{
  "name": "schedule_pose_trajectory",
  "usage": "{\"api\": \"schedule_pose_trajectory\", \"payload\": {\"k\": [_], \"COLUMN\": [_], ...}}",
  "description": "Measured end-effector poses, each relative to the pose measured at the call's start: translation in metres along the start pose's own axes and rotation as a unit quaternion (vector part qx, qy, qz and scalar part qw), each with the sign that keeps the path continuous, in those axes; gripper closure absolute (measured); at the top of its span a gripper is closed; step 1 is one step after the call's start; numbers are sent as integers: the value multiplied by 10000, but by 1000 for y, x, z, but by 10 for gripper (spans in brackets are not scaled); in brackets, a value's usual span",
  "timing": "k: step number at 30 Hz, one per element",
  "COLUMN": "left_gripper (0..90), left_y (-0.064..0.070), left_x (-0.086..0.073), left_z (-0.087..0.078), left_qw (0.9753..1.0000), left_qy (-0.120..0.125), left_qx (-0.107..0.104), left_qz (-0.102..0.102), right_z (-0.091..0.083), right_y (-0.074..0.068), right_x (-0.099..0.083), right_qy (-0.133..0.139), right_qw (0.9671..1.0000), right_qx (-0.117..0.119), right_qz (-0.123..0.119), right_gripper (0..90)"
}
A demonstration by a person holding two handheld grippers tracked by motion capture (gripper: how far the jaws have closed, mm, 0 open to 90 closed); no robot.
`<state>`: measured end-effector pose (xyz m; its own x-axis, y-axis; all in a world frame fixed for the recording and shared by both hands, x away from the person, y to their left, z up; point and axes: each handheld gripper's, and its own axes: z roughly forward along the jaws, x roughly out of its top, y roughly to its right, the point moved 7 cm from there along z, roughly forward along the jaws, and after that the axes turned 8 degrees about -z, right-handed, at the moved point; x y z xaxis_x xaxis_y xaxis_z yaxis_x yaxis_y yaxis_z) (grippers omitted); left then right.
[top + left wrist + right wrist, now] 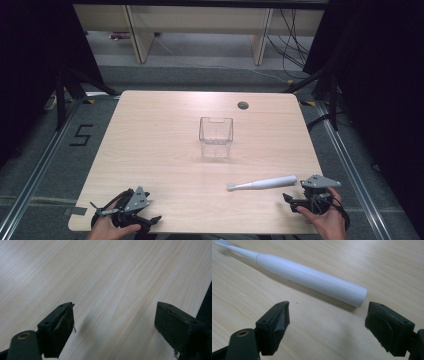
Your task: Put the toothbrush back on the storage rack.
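- Tabletop (150,150) fills the high view; our white toothbrush (262,183) lies at lower right, the clear box (216,136) at centre, the left tool (131,212) at the bottom left edge, the right tool (306,196) just right of the toothbrush.
- In the left gripper view, our left tool (113,320) gapes wide over bare wood.
- In the right gripper view, our right tool (327,322) stands wide apart and empty, the toothbrush (309,278) lying across the upper frame, just beyond the jaws.

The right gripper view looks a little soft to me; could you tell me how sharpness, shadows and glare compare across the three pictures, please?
Right gripper view: the electric toothbrush is fairly sharp with a dark shadow along its near side, while the claw is blurred. Left gripper view: pale glare washes the table at upper left. High view: even light, dark surroundings, and the clear plastic container is faint.
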<state>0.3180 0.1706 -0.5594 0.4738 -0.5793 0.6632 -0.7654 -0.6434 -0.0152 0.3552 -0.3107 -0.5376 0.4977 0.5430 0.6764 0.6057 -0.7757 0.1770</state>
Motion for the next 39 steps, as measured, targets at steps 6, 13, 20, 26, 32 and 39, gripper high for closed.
{"api": "schedule_pose_trajectory", "payload": {"k": [6,13,20,26,32,39], "left_gripper": [156,156,156,156,155,155], "left_y": [-1,-1,-1,-2,-3,-3], "left_x": [0,0,0,0,1,1], "left_z": [0,0,1,0,0,0], "left_qw": [10000,10000,10000,10000,10000,10000], "left_qy": [17,29,37,36,40,38], "left_qx": [11,8,-27,-15,11,14], "left_qz": [40,20,-50,3,43,28], "right_z": [-1,-3,-3,1,7,15], "right_y": [-4,-7,-9,-15,-26,-32], "right_x": [4,11,19,31,38,45], "right_qy": [25,10,84,161,0,-104], "right_qw": [10000,9993,9980,9953,9938,9896], "right_qx": [29,-2,55,213,366,463], "right_qz": [-58,-369,-630,-927,-1053,-1358], "right_gripper": [204,250,261,287,308,334]}}
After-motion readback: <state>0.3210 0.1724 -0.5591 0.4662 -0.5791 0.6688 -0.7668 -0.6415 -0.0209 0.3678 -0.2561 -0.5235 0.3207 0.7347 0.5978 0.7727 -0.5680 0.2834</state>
